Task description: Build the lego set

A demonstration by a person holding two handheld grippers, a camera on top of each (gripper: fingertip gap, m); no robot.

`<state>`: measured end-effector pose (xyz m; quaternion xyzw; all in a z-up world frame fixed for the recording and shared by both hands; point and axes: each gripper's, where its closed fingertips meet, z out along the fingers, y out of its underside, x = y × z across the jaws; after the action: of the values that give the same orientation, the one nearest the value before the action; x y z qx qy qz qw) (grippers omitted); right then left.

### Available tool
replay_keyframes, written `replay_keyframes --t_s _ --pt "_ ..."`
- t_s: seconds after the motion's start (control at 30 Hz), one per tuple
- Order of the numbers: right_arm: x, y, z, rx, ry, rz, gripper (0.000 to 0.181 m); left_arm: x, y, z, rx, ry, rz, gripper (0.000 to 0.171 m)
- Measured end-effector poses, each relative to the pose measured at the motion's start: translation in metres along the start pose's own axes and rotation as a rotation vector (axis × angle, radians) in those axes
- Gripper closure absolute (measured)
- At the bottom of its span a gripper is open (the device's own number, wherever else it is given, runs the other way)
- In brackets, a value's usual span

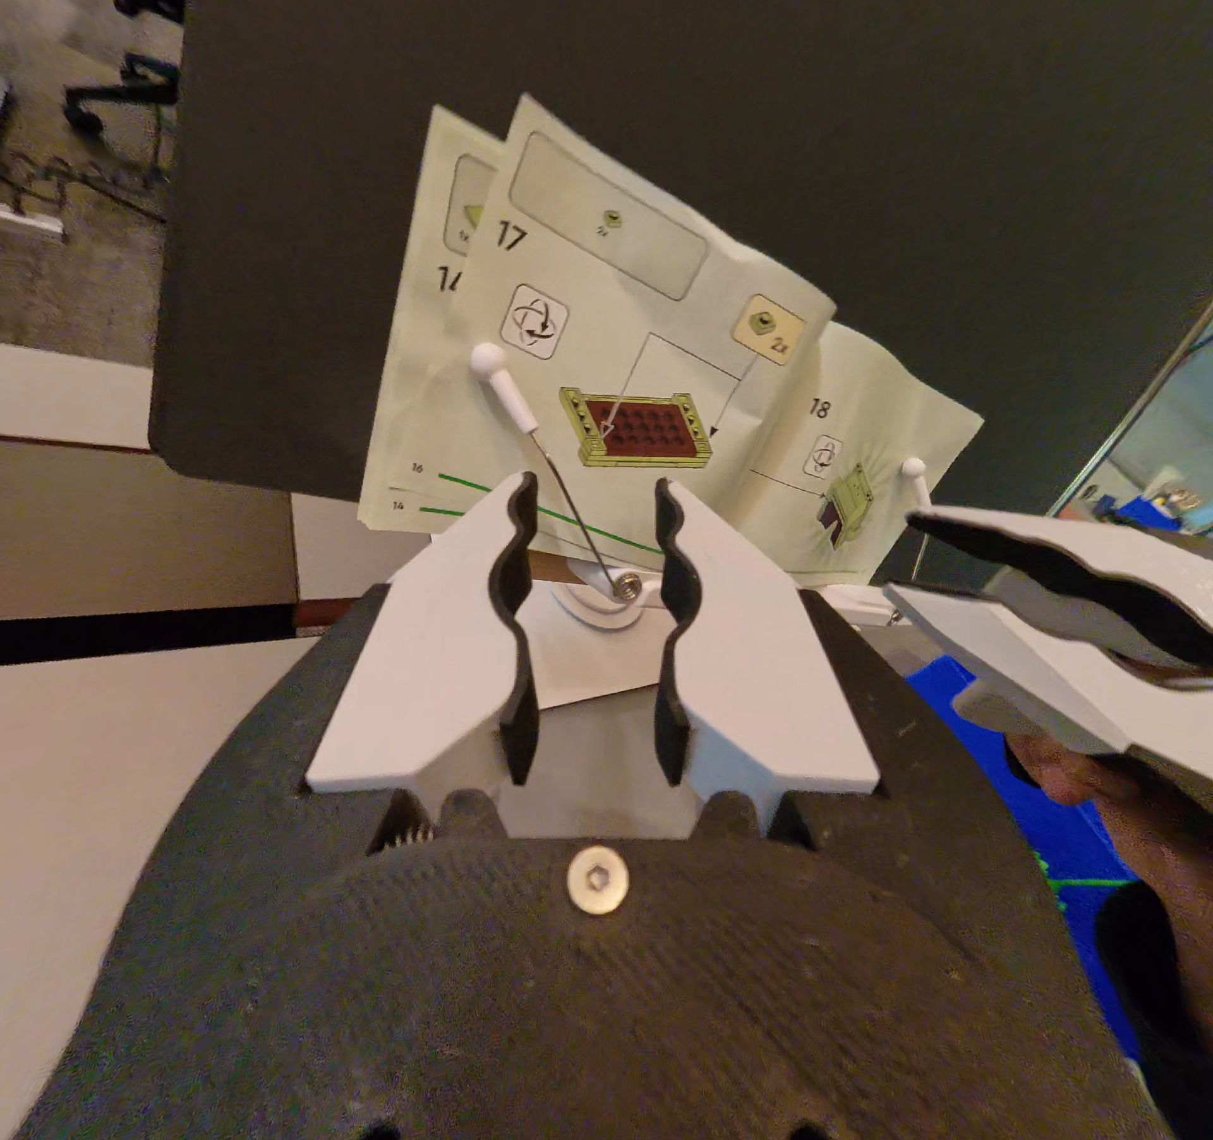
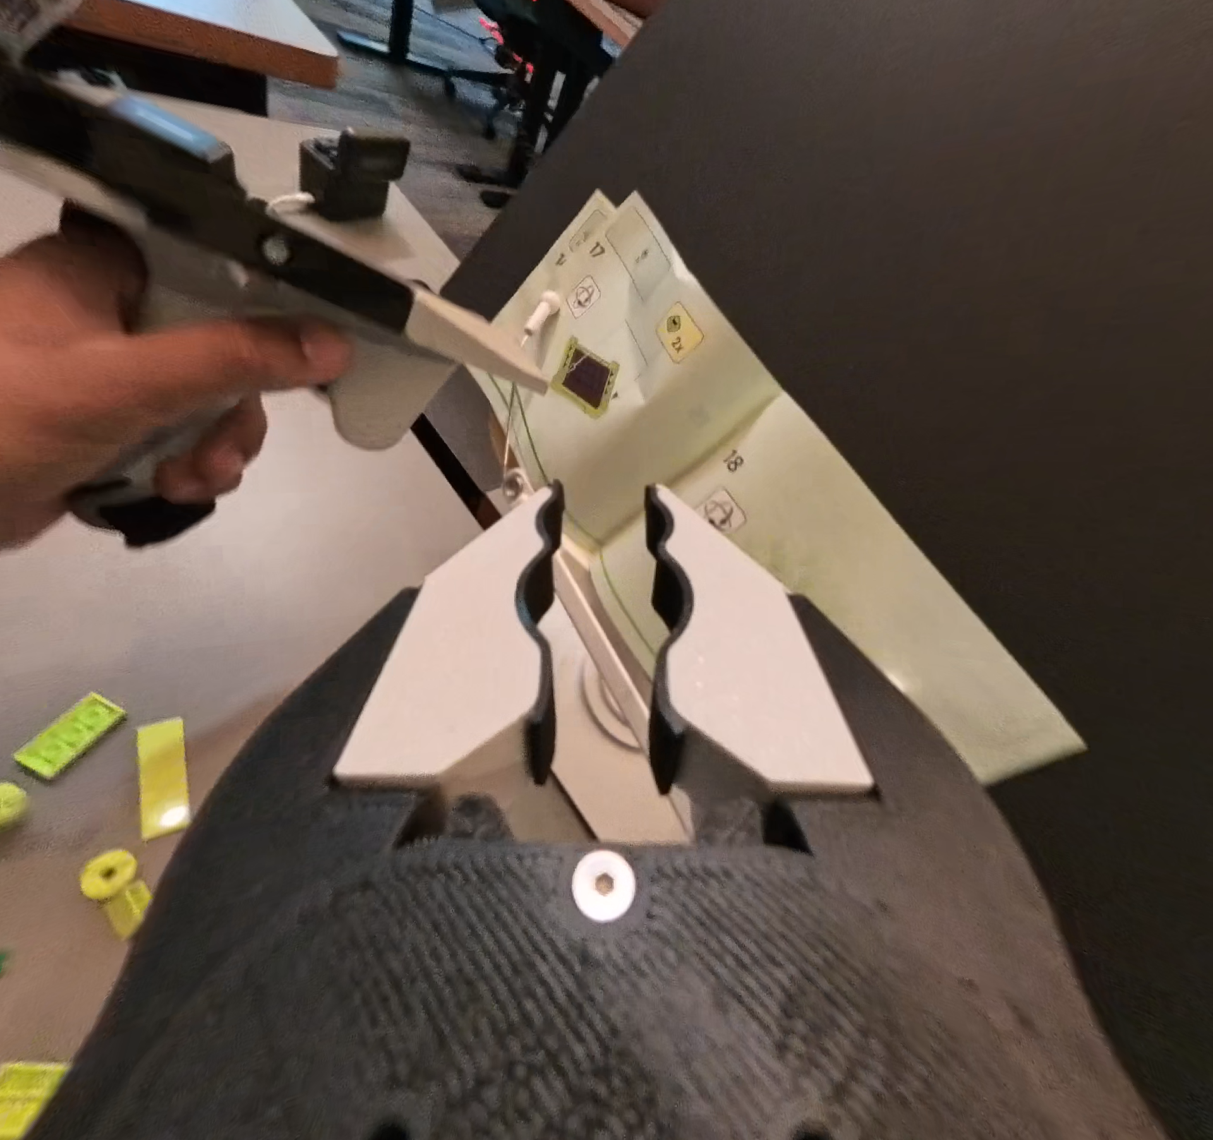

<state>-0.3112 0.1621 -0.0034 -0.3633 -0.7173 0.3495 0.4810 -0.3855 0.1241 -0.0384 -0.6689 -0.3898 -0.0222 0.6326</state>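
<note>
Backdrop was a large matte black upright board [image 1: 656, 91]; against it leaned the pale green folded paper instruction booklet [image 1: 623, 334], held by a white wire-armed stand [image 1: 502, 387]. Both grippers pointed at the booklet. The left gripper [image 1: 596, 498] stood open and empty, as did the right gripper [image 2: 604, 505]. Loose lime-yellow plastic bricks [image 2: 163, 777] lay on the beige tabletop [image 2: 276, 583], low and left of the right gripper, probably nearer the left hand [image 2: 131, 387].

two hand-held grippers [image 1: 596, 492] [image 2: 604, 498], one instruction booklet [image 1: 623, 347]
</note>
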Motion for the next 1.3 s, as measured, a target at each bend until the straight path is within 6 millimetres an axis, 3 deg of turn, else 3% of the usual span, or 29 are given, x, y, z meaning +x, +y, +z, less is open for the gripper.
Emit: replay_keyframes --t_s 0.13,0.23,0.37,0.6,0.7,0.77,0.83,0.9,0.97,1.07,1.13,1.17,1.23,1.3 --pt "0.017 0.007 0.039 -0.094 0.005 0.031 0.165 -0.006 0.001 0.003 0.011 0.047 -0.062 0.171" --pt "0.008 -0.003 0.055 -0.055 -0.037 0.004 0.174 -0.002 0.001 -0.001 0.038 0.100 -0.058 0.171" --pt "0.010 0.002 0.072 -0.110 0.032 -0.107 0.181 0.005 0.008 -0.009 0.100 0.111 -0.005 0.171" --pt "0.001 0.000 0.076 -0.082 0.000 -0.046 0.181 0.004 0.012 -0.007 0.106 0.139 -0.041 0.170" --pt "0.000 -0.003 0.063 -0.048 -0.007 0.008 0.180 0.004 0.012 -0.008 0.083 0.152 -0.063 0.169" --pt "0.007 -0.010 0.035 0.039 0.019 0.105 0.178 0.004 0.011 -0.014 0.087 0.142 -0.063 0.158" --pt "0.030 -0.007 -0.003 0.121 0.093 0.251 0.177 0.017 0.004 -0.029 0.159 0.185 -0.054 0.144" --pt "0.065 0.017 -0.040 0.116 0.240 0.338 0.171 0.033 0.002 -0.040 0.194 0.175 -0.001 0.141" --pt "0.092 0.043 -0.065 0.082 0.358 0.364 0.162 0.053 0.005 -0.037 0.187 0.143 0.087 0.140" --pt "0.086 0.063 -0.057 0.008 0.310 0.358 0.139 0.090 0.015 -0.014 0.157 0.075 0.259 0.128" --pt "0.082 0.077 -0.042 -0.073 0.318 0.280 0.137 0.108 0.022 0.005 0.148 -0.013 0.409 0.116" --pt "0.083 0.083 -0.036 -0.104 0.335 0.232 0.140 0.114 0.025 0.015 0.146 -0.061 0.487 0.107" --pt "0.088 0.091 -0.032 -0.132 0.384 0.161 0.173 0.122 0.031 0.031 0.138 -0.144 0.597 0.090" --pt "0.094 0.092 -0.035 -0.098 0.421 0.164 0.181 0.124 0.033 0.044 0.133 -0.208 0.640 0.077"
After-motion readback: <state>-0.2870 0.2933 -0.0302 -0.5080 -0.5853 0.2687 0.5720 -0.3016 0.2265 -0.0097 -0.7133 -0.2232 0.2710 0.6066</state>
